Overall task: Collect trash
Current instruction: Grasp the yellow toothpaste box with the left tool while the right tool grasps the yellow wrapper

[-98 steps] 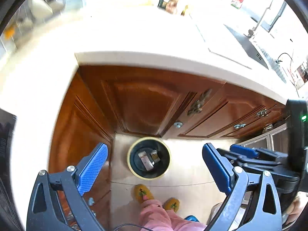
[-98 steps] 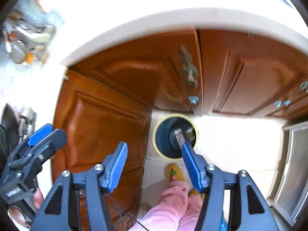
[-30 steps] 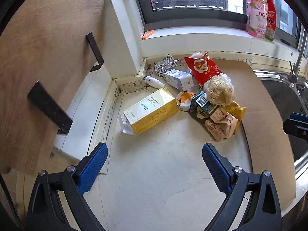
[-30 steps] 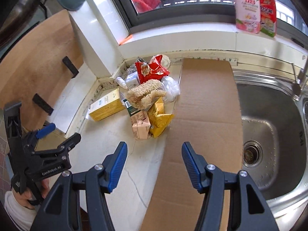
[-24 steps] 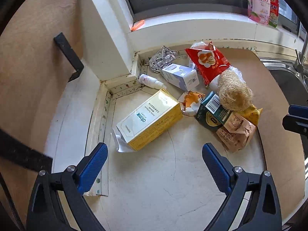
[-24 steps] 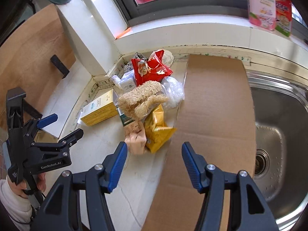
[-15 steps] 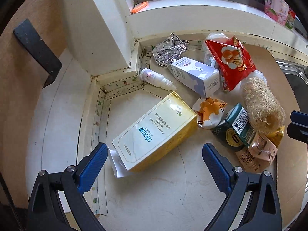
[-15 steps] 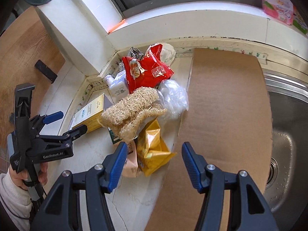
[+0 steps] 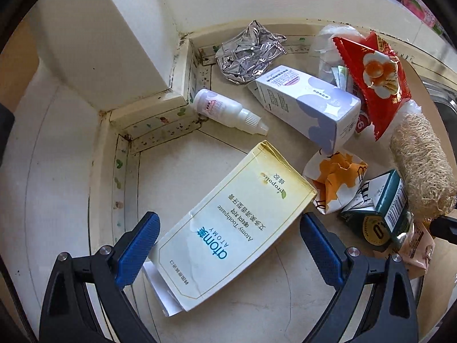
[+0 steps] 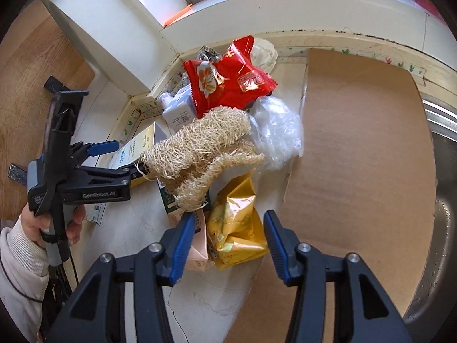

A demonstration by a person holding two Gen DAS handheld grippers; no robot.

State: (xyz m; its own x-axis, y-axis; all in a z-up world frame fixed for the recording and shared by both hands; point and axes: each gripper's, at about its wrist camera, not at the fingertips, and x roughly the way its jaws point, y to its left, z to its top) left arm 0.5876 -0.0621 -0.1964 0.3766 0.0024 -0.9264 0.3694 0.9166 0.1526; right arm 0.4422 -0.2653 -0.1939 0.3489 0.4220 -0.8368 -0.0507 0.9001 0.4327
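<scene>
1. Both grippers have dropped in close over the trash pile since a second ago, when the window and bottles on the sill filled the top of each view.
2. Left gripper stands wide, released, straddling the near end of the yellow carton; whether the blue pads touch its sides I cannot tell.
3. That carton lies flat on the counter and reads "atom美 ATOMY", "Atomy Toothpaste" and "propolis", with more lines in Korean.
4. Right gripper has just been narrowing its jaws around the gold foil packet; the pads flank it but do not press on it.
5. Just left of the gold packet sits a pink packet, partly behind the left pad.
6. Behind them lie a loofah, a clear plastic bag and a red snack bag with gold print too small to read.
7. From the left wrist: a white-and-lilac box with Chinese characters, a small white dropper bottle, crumpled foil, an orange-and-white wrapper and a dark green barcoded box.
8. Brown cardboard sheet lies between the pile and the steel sink.
9. "GenRobot.AI" is printed on the left gripper's body, held by a hand in a pale sleeve.
</scene>
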